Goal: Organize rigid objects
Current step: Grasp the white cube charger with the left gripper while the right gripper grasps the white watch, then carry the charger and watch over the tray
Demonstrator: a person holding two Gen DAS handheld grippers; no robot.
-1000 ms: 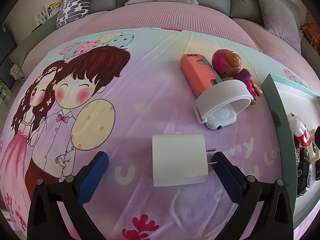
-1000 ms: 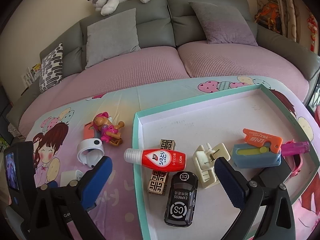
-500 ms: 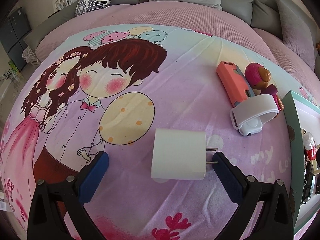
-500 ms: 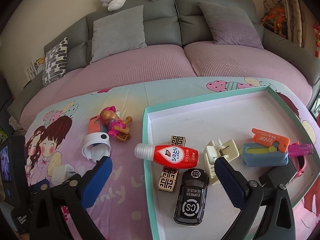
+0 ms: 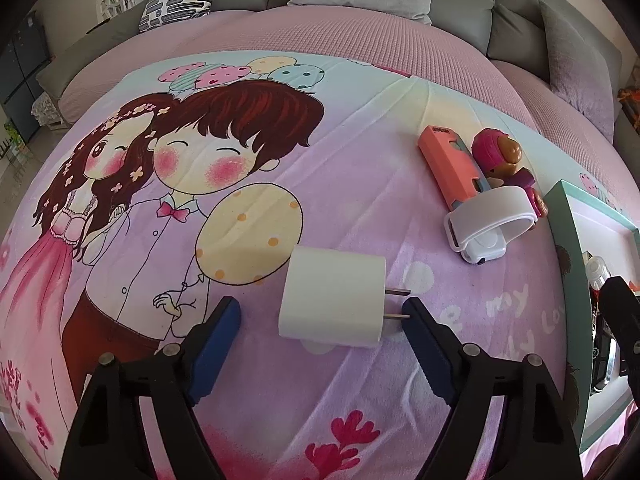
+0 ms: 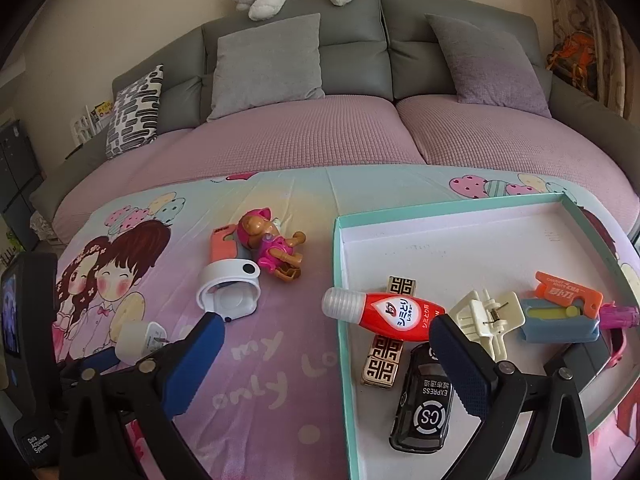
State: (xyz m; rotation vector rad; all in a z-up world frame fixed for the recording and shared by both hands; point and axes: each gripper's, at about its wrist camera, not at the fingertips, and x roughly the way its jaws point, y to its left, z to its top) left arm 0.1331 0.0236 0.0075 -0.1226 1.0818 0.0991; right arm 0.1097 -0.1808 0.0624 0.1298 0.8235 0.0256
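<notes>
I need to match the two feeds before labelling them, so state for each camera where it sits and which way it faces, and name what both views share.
Left wrist: sits on the left gripper, angled down at the white charger plug lying between its closing, not yet touching jaws; only its own blue fingers show, plus a dark edge of the other gripper at right.
Right wrist: sits on the right gripper, open, facing the sofa over the teal tray; the left gripper shows at lower left.
Shared: charger plug, white wristband, orange case, toy figure, tray.

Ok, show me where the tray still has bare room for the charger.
Free: the tray's far half, behind the red bottle and orange cutter. Crowded: the near half, with the black car, white clip and right gripper.
</notes>
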